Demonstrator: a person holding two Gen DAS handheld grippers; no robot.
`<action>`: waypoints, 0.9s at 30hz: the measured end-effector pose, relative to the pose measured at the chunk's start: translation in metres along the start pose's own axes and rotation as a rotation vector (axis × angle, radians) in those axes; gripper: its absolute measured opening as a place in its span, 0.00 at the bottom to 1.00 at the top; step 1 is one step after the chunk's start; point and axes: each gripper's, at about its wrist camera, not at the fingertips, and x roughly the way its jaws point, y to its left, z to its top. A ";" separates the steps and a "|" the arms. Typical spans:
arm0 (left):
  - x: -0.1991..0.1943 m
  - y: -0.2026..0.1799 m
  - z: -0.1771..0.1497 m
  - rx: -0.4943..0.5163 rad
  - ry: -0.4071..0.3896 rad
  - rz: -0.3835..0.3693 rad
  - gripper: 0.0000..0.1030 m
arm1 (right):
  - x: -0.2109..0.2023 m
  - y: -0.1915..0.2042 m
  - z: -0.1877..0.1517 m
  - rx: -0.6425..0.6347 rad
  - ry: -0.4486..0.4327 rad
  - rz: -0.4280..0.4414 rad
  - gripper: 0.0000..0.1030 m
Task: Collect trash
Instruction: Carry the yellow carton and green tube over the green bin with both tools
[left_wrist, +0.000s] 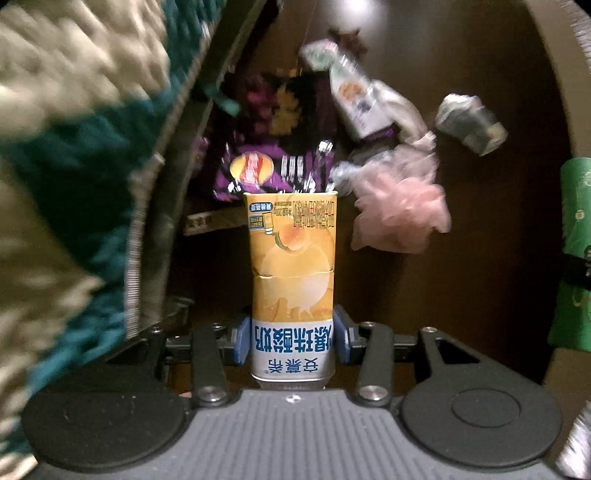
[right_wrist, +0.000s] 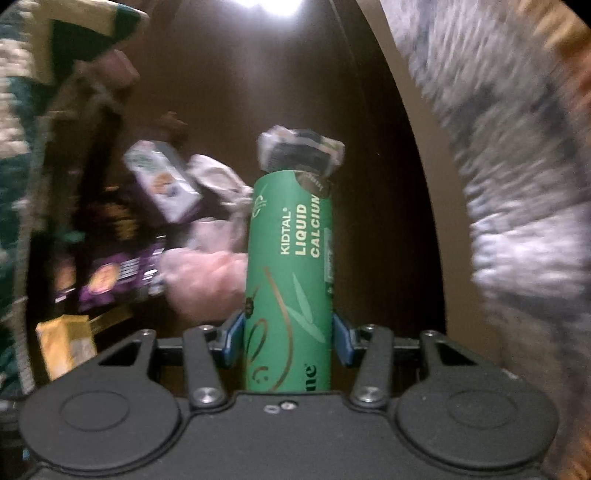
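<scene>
My left gripper (left_wrist: 291, 338) is shut on a yellow yogurt carton (left_wrist: 291, 266), held upside down over a dark brown bin (left_wrist: 480, 258). My right gripper (right_wrist: 288, 341) is shut on a green Kidtal liquid calcium tube (right_wrist: 288, 277), also over the bin. Each held item shows at the edge of the other view: the tube (left_wrist: 572, 251) at the right, the carton (right_wrist: 66, 347) at the lower left. In the bin lie a purple snack bag (left_wrist: 273, 147), a white-purple carton (left_wrist: 354, 99), a pink plastic bag (left_wrist: 399, 210) and a crumpled small carton (left_wrist: 469, 123).
A patterned green and cream rug (left_wrist: 55, 166) lies left of the bin. A grey mottled surface (right_wrist: 517, 184) lies right of it. The bin's tan rim (right_wrist: 402, 92) curves between them. A strip of tape or paper (left_wrist: 207, 221) lies inside the bin.
</scene>
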 end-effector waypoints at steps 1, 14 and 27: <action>-0.017 0.002 -0.001 0.002 -0.011 -0.001 0.42 | -0.019 0.004 -0.001 -0.010 -0.004 0.012 0.47; -0.267 0.035 0.003 -0.042 -0.139 -0.078 0.42 | -0.266 0.069 0.009 -0.190 -0.120 0.122 0.47; -0.452 0.119 -0.006 -0.080 -0.259 -0.143 0.42 | -0.443 0.154 0.013 -0.350 -0.207 0.252 0.47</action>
